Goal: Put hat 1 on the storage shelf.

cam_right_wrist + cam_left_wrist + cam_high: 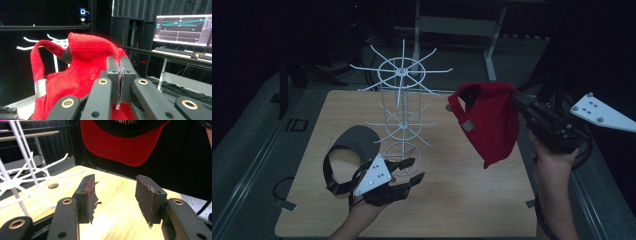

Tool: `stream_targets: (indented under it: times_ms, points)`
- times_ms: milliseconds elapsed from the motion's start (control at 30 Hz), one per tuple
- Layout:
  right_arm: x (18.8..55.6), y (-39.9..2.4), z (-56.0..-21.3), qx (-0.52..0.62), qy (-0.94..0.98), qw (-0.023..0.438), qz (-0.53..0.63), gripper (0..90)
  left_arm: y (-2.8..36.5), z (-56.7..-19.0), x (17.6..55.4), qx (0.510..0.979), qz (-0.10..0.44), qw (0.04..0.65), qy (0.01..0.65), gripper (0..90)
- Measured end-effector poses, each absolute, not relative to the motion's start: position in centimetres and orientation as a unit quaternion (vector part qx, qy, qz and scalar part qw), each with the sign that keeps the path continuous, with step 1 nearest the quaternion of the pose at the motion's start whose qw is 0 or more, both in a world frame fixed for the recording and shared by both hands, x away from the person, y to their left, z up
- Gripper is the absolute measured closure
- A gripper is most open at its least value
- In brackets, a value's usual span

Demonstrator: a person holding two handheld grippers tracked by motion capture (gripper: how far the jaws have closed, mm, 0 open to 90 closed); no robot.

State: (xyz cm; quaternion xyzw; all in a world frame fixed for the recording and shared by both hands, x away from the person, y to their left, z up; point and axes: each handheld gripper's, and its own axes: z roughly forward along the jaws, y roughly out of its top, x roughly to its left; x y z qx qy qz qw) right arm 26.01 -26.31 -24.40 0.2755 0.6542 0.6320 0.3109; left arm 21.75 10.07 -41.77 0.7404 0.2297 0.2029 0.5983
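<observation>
A red cap (pixel 489 120) hangs in the air over the right side of the table, brim pointing down. My right gripper (pixel 515 99) is shut on its fabric near the back opening; in the right gripper view the pads (pixel 120 75) pinch the red cloth (pixel 80 70). A white wire rack (pixel 402 100) with spoke arms stands at the table's middle. My left gripper (pixel 416 169) hovers low by the rack's base, open with nothing between its jaws (pixel 116 195). The cap's brim (pixel 125 147) shows ahead of it. A grey visor (pixel 349 147) with a black strap lies left of it.
The wooden table (pixel 462 200) has bare room at the front and right. A metal frame (pixel 462 25) stands behind it in the dark. A lit monitor (pixel 182 30) sits on a desk off to the side. The rack's lower spokes (pixel 22 177) reach toward my left gripper.
</observation>
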Motion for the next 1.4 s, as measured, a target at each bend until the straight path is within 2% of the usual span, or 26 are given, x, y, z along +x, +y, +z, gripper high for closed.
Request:
stream_targets:
  times_ms: [400, 600, 1133, 1300, 1400]
  points:
    - [27.3, -22.8, -24.0, 0.277, 0.666, 0.304, 0.623, 88.5, 10.8, -42.2, 21.8, 0.735, 0.202, 0.601, 0.241, 51.4]
    - [27.7, -22.0, -25.3, 0.276, 0.678, 0.304, 0.609, 88.5, 11.0, -42.4, 21.7, 0.735, 0.203, 0.598, 0.244, 51.4]
    - [26.7, -22.2, -29.2, 0.264, 0.709, 0.266, 0.598, 87.3, 11.7, -43.2, 21.7, 0.736, 0.204, 0.592, 0.257, 51.4]
    - [26.1, -22.5, -30.1, 0.260, 0.712, 0.249, 0.603, 80.9, 12.0, -43.3, 21.6, 0.734, 0.203, 0.594, 0.260, 51.4]
    - [25.8, -22.9, -30.5, 0.258, 0.712, 0.243, 0.606, 72.3, 12.0, -43.4, 21.5, 0.734, 0.203, 0.593, 0.260, 51.4]
